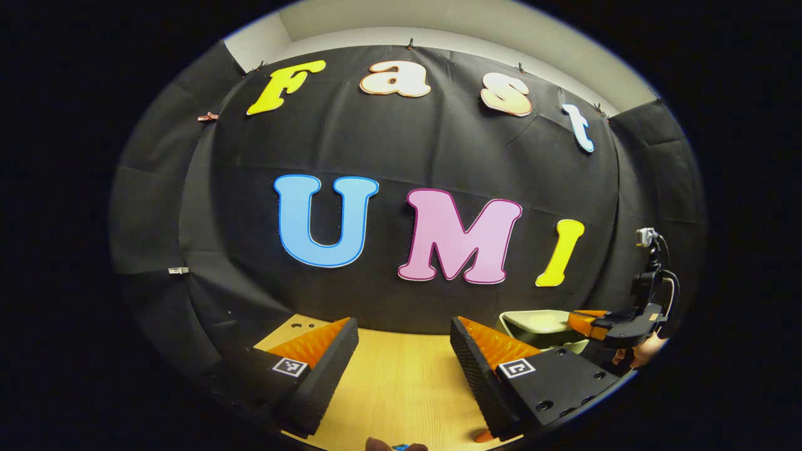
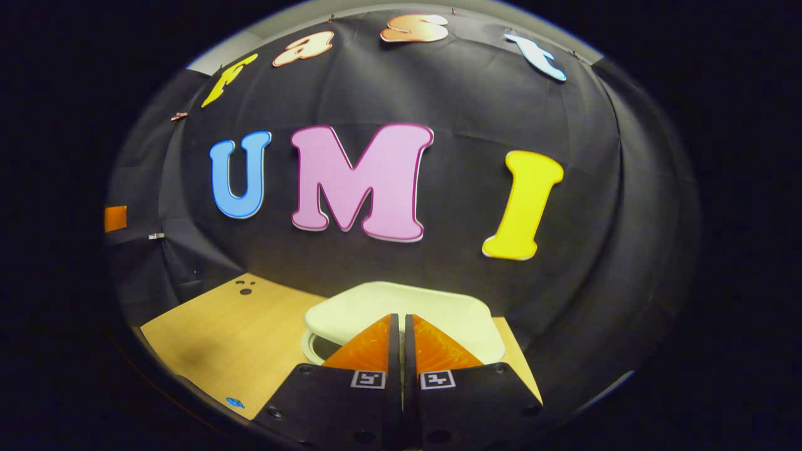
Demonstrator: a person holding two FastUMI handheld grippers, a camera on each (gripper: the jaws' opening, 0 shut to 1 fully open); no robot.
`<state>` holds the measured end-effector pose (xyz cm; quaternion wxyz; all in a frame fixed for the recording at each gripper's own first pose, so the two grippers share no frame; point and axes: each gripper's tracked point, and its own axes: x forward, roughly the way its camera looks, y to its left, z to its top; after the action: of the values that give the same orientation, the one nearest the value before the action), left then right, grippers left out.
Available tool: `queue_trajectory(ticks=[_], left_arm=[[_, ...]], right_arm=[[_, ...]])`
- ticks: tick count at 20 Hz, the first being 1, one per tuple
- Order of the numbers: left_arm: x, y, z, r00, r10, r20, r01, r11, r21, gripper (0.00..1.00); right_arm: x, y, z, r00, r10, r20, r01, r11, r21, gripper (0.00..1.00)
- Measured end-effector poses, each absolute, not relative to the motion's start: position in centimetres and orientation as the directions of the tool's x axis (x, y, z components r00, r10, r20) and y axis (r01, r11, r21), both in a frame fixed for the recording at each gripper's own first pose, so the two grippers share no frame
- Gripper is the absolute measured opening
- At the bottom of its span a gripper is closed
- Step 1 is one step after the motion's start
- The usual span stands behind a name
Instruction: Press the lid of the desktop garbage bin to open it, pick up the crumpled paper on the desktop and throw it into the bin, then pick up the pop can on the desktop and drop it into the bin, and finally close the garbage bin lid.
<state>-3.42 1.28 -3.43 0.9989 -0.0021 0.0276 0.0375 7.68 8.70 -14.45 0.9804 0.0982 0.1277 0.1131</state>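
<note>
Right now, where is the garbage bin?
In the right gripper view the garbage bin sits on the wooden table by the black cloth wall, straight ahead of the right gripper; the left gripper view shows it at far right.

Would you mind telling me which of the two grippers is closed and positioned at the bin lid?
The right gripper, fingers together at the pale, rounded plastic bin lid; the left gripper is wide open over the wooden desktop.
</note>
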Motion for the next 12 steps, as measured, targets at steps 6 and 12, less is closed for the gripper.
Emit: queue_trajectory(ticks=[6, 12], left_arm=[[-3.9, 1.7, -3.1, 0.996, 0.072, -0.048, -0.073, 0.997, -0.004, 0.95], [-4.5, 2.0, -3.3, 0.997, 0.06, -0.049, -0.06, 0.998, -0.006, 0.95]], right_arm=[[7.6, 7.7, -11.3, 0.962, 0.22, -0.163, -0.183, 0.96, 0.214, 0.05], [5.9, 7.5, -9.3, 0.968, 0.21, -0.138, -0.176, 0.958, 0.226, 0.05]])
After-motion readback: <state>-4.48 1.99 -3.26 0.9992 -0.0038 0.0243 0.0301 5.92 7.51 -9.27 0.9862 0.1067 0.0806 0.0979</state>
